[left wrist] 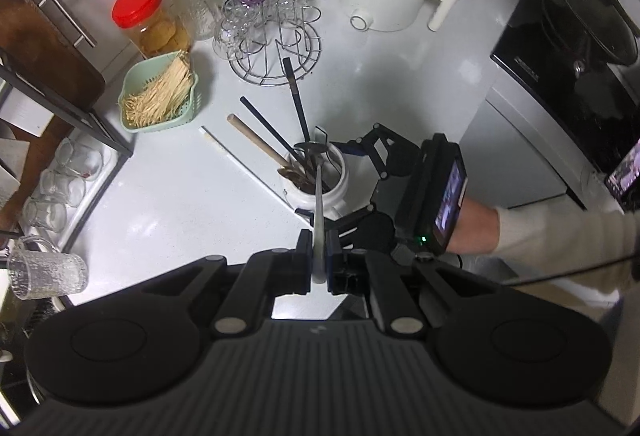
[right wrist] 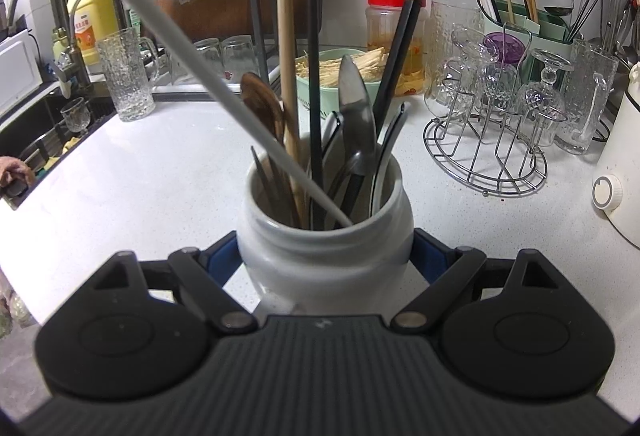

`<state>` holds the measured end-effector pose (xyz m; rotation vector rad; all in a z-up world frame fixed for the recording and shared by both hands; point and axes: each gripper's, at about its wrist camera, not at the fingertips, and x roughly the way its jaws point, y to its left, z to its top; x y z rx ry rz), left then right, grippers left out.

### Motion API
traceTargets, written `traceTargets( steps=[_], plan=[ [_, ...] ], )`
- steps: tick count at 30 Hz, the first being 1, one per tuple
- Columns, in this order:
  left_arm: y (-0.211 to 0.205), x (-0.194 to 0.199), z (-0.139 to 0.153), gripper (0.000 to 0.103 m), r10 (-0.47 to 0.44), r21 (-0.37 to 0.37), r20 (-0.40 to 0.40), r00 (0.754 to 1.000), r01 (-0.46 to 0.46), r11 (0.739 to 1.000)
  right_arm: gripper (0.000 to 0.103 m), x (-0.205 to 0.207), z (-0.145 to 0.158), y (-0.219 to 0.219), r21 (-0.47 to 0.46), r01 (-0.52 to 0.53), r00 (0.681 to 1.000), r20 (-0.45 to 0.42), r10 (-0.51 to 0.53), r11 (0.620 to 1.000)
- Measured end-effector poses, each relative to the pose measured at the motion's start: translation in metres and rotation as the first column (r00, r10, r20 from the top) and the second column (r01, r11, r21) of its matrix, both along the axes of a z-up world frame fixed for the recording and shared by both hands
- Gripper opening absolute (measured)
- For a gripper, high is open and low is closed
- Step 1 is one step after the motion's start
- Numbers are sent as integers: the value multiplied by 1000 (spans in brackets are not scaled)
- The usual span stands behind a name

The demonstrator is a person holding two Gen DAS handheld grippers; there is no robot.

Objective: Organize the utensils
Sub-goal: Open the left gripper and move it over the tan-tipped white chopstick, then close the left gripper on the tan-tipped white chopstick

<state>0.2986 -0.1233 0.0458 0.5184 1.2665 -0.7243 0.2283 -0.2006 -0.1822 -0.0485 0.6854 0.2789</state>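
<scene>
Utensils crowd one white jar [right wrist: 326, 256] on the surface [left wrist: 160, 196]: two black chopsticks, one wooden stick, one white chopstick, several spoons. Left tool [left wrist: 319, 264] is clamped on a metal spoon [left wrist: 319, 204] above the jar; right tool [right wrist: 326, 260] grips the jar's sides. One glass rack [right wrist: 486, 156] stands near.

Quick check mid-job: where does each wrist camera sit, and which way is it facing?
Left wrist: high over the counter, looking steeply down at the white jar; left tongs shut on a metal utensil, right tongs and forearm showing.
Right wrist: low, facing the jar side-on; right tongs clamp it.
Shared: jar, glass rack, red-lidded jar.
</scene>
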Motion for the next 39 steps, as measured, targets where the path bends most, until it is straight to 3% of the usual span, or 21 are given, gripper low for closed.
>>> traceTargets(
  steps=[8,9,11,15,20,24,28,31,39],
  plan=[
    [-1,3,-13,9,24,-22,10,1000,-24,999,90,0,0,2,-4,13,1000,0,-13,1000],
    [1,4,-13,11,30,-26,17,999,-29,999,90,0,1,2,-5,14,1000,-1,-14,1000],
    [4,5,-13,24,59,-40,30,998,-57,998,90,0,1,2,-6,15,1000,-1,-15,1000],
    [12,3,-9,26,104,-91,60,993,-99,991,90,0,1,2,-11,9,1000,-2,-9,1000],
    [27,2,-4,26,194,-183,102,976,-173,968,90,4,2,-4,-17,42,999,-10,-42,999],
    [42,6,-15,26,305,-245,110,946,-272,931,90,9,3,-17,-21,81,997,-20,-81,997],
    [53,16,-40,26,411,-290,76,909,-374,881,90,12,3,-29,-24,106,994,-23,-107,994],
    [53,23,-66,26,453,-298,88,887,-411,862,90,14,3,-37,-23,116,993,-26,-116,993],
    [51,67,-168,27,568,-287,63,821,-530,798,90,16,2,-45,-18,135,990,-30,-136,991]
  ],
)
